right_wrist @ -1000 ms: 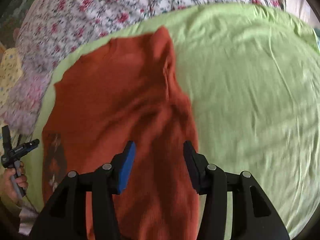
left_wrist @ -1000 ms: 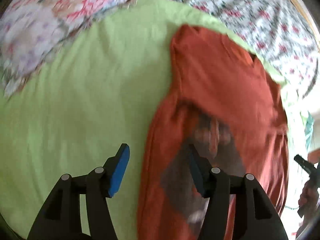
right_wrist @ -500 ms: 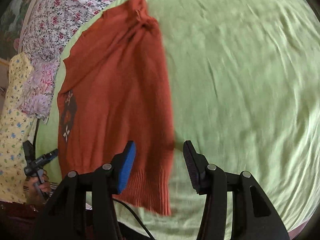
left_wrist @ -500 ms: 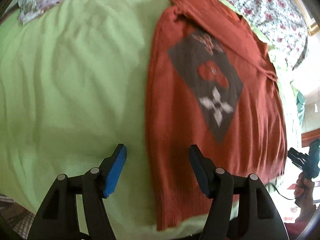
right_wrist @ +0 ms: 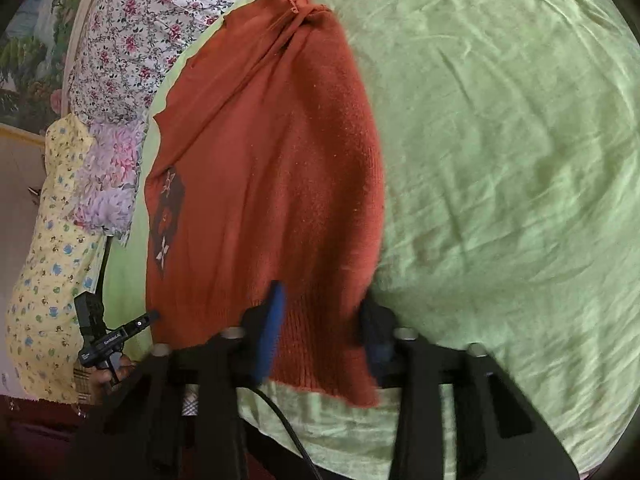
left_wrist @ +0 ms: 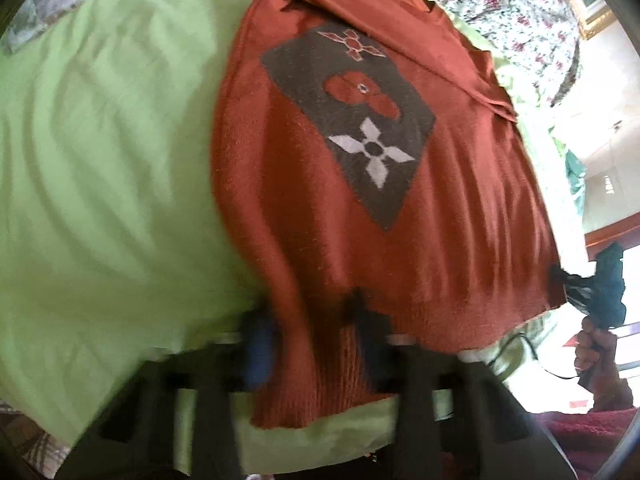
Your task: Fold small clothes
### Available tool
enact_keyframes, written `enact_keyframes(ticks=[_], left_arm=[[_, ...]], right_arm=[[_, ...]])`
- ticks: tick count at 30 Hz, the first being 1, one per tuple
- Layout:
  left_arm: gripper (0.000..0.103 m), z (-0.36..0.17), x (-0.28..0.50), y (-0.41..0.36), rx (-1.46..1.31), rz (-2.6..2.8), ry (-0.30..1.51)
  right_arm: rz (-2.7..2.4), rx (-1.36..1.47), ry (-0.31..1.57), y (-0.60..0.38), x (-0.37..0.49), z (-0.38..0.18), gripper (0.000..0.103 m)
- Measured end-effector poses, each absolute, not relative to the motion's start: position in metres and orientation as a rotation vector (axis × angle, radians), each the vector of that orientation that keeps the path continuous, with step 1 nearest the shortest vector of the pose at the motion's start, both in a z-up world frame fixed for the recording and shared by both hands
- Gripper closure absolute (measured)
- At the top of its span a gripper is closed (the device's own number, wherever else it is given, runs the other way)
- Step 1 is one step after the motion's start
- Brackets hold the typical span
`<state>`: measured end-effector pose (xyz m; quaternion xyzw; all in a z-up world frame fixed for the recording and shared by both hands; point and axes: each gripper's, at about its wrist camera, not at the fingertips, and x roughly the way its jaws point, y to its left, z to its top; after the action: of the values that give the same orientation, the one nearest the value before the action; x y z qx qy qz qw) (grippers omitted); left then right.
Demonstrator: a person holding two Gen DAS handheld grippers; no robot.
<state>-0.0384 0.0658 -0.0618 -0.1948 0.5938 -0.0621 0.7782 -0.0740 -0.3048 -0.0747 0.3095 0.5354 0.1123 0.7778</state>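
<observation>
1. The rust-orange knit sweater (left_wrist: 460, 216) lies flat on the lime-green sheet (left_wrist: 100, 160); its long axis runs from the ribbed hem (right_wrist: 316, 344), at the near edge of the bed, away to the neck at the far end, beside the floral bedding (right_wrist: 132, 32).
2. It looks fuzzy; a dark diamond patch (left_wrist: 352, 120) on the front carries three flower motifs, the nearest one white; the far part is bunched in folds.
3. The left gripper (left_wrist: 312, 340) stands spread, its blue pad on one side of the hem's left corner and the dark finger on the other; not visibly pinching.
4. The right gripper (right_wrist: 324, 328) is likewise parted across the hem's right corner; cloth lies between the fingers.
</observation>
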Motion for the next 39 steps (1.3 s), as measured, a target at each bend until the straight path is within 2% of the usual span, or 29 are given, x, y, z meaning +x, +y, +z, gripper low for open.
enact_keyframes(ticks=[1, 3, 11, 21, 33, 39], left_arm=[[0.089, -0.063, -0.039, 0.068, -0.434, -0.144, 1.285], [0.092, -0.061, -0.044, 0.072, -0.447, -0.153, 1.27], [0.095, -0.066, -0.053, 0.088, -0.563, -0.158, 1.237], [0.097, -0.015, -0.029, 0.111, -0.687, -0.177, 1.091], [0.097, 0.05, 0.119, 0.13, -0.647, -0.155, 0.861], [0.097, 0.05, 0.208, 0.137, -0.634, -0.085, 0.828]], right_arm=[[0.243, 0.668, 1.16, -0.304, -0.074, -0.076, 0.094], [0.232, 0.65, 1.166, -0.304, -0.077, -0.079, 0.096], [0.209, 0.682, 1.145, -0.324, -0.09, -0.08, 0.097], [0.249, 0.77, 1.036, -0.333, -0.074, -0.043, 0.097], [0.277, 0.769, 0.83, -0.339, 0.054, 0.023, 0.097], [0.229, 0.776, 0.805, -0.347, 0.14, 0.028, 0.097]])
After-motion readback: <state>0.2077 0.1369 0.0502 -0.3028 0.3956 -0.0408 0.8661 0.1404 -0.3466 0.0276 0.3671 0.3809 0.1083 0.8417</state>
